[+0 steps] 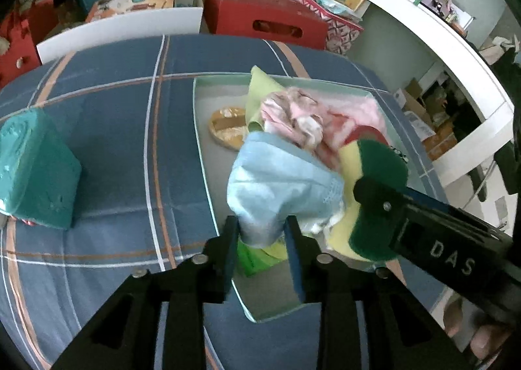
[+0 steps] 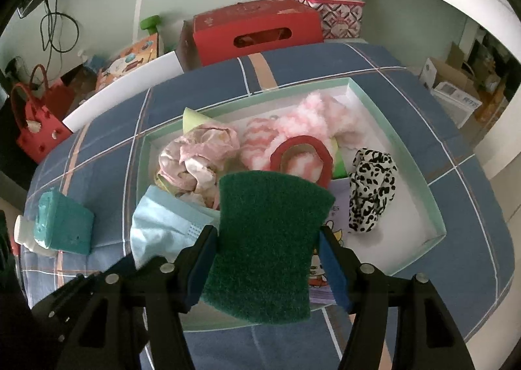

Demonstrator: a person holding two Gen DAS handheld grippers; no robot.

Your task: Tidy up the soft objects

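My left gripper (image 1: pixel 262 233) has the blue face mask (image 1: pixel 276 187) between its pads, but I cannot tell whether they press on it; if not, it may slide out and land on the tray (image 2: pixel 436 207) rim or the plaid bedspread (image 1: pixel 114 142). My right gripper (image 2: pixel 267 269) pinches the green scouring sponge (image 2: pixel 267 239) by its edges above the tray; a crowded drop could bury the leopard scrunchie (image 2: pixel 371 187). The tray already holds pink fluffy socks (image 2: pixel 312 116), a crumpled pink cloth (image 2: pixel 195 155) and a red ring (image 2: pixel 302 155).
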